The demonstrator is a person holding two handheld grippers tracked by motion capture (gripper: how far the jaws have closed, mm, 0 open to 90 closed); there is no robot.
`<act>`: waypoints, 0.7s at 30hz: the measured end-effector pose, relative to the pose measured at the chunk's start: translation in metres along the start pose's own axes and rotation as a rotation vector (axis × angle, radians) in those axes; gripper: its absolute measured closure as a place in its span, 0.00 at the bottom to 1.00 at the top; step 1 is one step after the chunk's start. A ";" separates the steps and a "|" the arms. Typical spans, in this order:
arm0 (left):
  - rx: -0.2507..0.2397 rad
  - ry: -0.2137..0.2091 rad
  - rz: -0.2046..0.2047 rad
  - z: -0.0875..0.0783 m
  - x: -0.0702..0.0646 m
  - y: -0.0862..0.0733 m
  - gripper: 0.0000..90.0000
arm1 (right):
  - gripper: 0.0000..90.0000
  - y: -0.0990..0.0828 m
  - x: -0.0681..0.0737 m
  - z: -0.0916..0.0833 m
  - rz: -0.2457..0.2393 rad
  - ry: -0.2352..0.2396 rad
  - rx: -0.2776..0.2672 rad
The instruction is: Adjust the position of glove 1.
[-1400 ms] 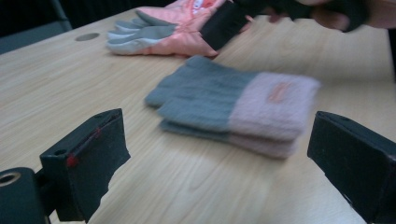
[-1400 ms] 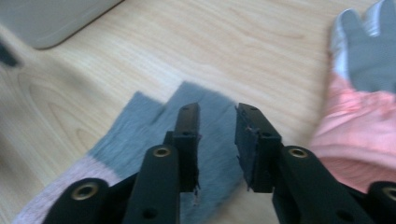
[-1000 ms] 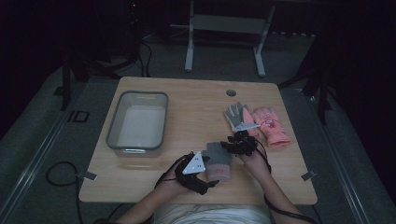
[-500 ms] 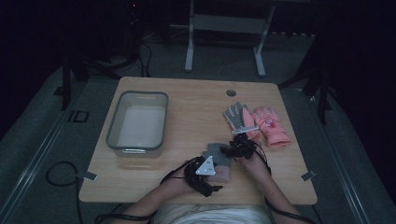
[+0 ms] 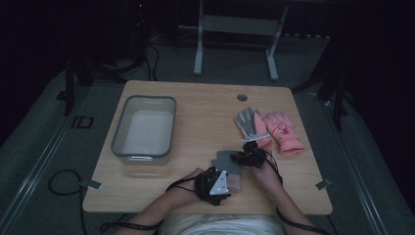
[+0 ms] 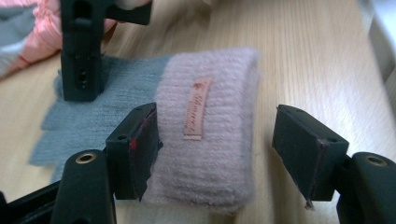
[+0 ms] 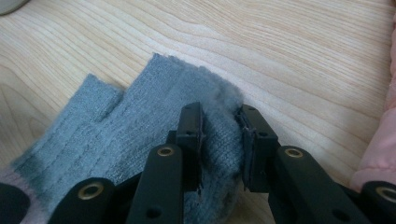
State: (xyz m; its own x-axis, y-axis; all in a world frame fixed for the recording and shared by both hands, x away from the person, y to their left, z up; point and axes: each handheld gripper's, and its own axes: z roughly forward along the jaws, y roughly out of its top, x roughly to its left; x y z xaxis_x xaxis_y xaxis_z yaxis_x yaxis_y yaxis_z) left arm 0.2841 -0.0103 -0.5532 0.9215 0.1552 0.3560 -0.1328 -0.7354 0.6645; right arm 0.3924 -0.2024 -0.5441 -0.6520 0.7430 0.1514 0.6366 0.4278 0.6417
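A knit glove (image 5: 229,165) with grey fingers (image 7: 140,121) and a fuzzy pink cuff (image 6: 210,116) lies flat near the table's front edge. My left gripper (image 6: 222,149) is open and straddles the cuff. One pad is against the cuff's side and the other stands clear; the jaws have just been closing. My right gripper (image 7: 222,140) has just closed and is shut on a bunched fold of the grey finger end. In the high view the left gripper (image 5: 218,182) is at the cuff and the right gripper (image 5: 244,157) at the far end. One right jaw also stands in the left gripper view.
A clear plastic bin (image 5: 117,132) sits on the left of the wooden table (image 5: 205,107). A pink pair of padded gloves (image 5: 281,132), one showing a grey palm (image 5: 248,122), lies just beyond the right hand. A cable hole (image 5: 242,97) is near the far edge.
My left hand has moved right and down onto the glove's cuff. The right gripper's jaws have closed on the grey finger end.
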 end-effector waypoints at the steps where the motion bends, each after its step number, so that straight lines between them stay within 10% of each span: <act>1: 0.011 0.022 0.023 0.001 -0.002 0.000 0.36 | 0.81 0.000 0.000 0.000 0.001 0.000 0.001; 3: 0.025 0.065 0.056 0.002 -0.003 0.001 0.46 | 0.81 0.000 0.001 0.000 -0.002 -0.004 0.003; 7: 0.000 0.033 -0.025 -0.004 0.007 0.002 0.71 | 0.82 0.000 0.003 0.000 -0.011 -0.012 -0.003; 14: 0.016 -0.033 -0.102 -0.013 0.021 0.002 0.77 | 0.84 0.004 0.003 -0.006 0.058 0.046 -0.020; 21: 0.024 -0.038 -0.114 -0.025 0.034 0.000 0.78 | 0.84 0.020 0.012 -0.020 0.020 0.086 -0.072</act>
State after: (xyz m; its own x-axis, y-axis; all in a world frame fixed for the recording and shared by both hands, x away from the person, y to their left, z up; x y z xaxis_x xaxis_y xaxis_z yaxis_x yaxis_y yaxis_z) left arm 0.3061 0.0110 -0.5246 0.9434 0.2136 0.2536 -0.0184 -0.7301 0.6831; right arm 0.3895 -0.1951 -0.5143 -0.6741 0.7030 0.2267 0.6209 0.3730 0.6894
